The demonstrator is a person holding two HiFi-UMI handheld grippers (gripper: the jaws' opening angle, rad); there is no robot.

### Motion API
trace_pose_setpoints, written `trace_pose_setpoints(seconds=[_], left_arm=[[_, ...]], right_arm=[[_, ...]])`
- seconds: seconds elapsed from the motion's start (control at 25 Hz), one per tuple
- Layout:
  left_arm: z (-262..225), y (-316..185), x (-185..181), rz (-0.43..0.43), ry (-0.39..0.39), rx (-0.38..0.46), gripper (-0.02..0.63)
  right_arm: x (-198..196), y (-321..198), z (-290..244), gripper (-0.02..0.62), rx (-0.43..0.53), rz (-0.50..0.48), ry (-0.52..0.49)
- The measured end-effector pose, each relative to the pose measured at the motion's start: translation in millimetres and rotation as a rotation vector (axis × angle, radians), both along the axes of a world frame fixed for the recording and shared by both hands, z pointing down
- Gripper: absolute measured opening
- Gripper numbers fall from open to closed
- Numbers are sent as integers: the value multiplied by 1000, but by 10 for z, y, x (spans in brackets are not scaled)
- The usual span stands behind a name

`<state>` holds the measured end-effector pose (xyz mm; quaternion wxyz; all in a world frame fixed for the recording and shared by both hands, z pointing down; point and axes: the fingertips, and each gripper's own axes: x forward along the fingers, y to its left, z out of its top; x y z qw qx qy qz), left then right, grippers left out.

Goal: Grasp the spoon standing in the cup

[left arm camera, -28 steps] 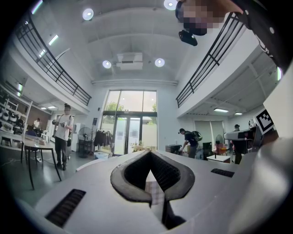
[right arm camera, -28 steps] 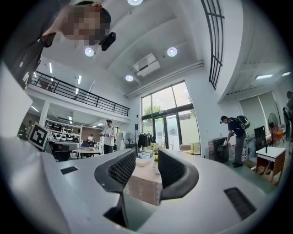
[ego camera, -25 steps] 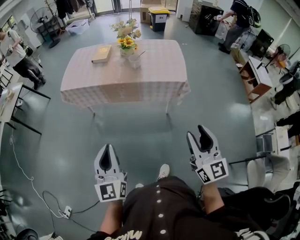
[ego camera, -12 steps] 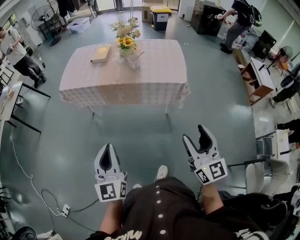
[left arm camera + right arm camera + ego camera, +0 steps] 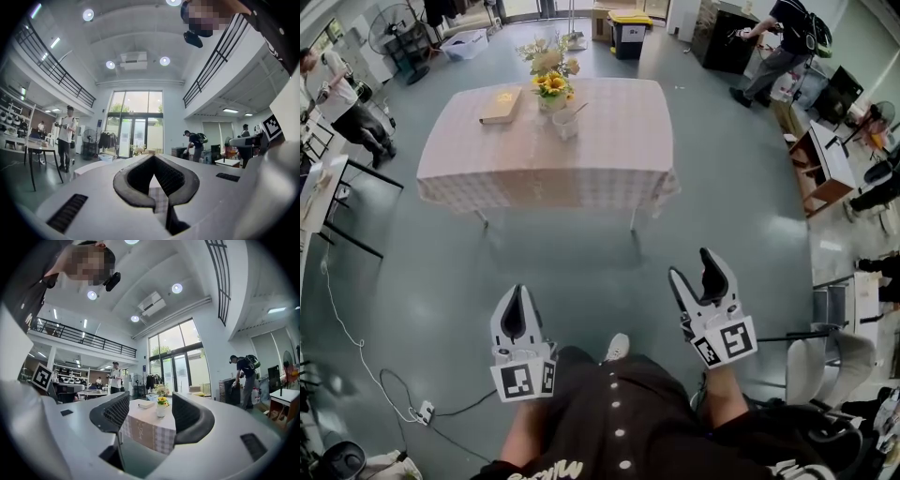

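A clear cup [image 5: 566, 122] with a spoon [image 5: 578, 110] leaning in it stands on the checked tablecloth of a table [image 5: 609, 150], just in front of a vase of yellow flowers [image 5: 551, 81]. Both grippers hang low near my body, far short of the table. My left gripper [image 5: 517, 293] is shut and empty; in its own view the jaws meet at the tips [image 5: 154, 158]. The right gripper [image 5: 692, 266] stands open and empty. Between its fingers the right gripper view frames the table [image 5: 150, 427] and the flowers [image 5: 161, 401]; the spoon is too small to make out there.
A tan book [image 5: 502, 105] lies on the table left of the flowers. People stand at the far left [image 5: 342, 94] and far right [image 5: 778, 42]. Desks and chairs line the right side [image 5: 830, 155]. A cable [image 5: 356, 356] trails over the floor at left.
The right gripper's jaws have spread wider than a second ago. The left gripper stays shut. My view has shifted a little; the table has not moved.
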<state>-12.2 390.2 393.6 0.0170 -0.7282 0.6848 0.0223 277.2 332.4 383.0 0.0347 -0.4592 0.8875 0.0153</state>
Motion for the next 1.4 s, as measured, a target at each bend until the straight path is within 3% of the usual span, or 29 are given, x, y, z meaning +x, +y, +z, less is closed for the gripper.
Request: trace_pose_setpoints(seconds=[0.52,0.88,1.4], left_arm=[[40,-613,50,45,-10,-11,17],[-87,-1186,-219,52,-17,19,17],[-59,-1818,-627,-12,-1,1,17]], right_arm=[[97,-456,111,262,-21,47,0],[-139,-1021,-24,262,2,58,13],[-543,-1853,-30,262,-17,14,18]])
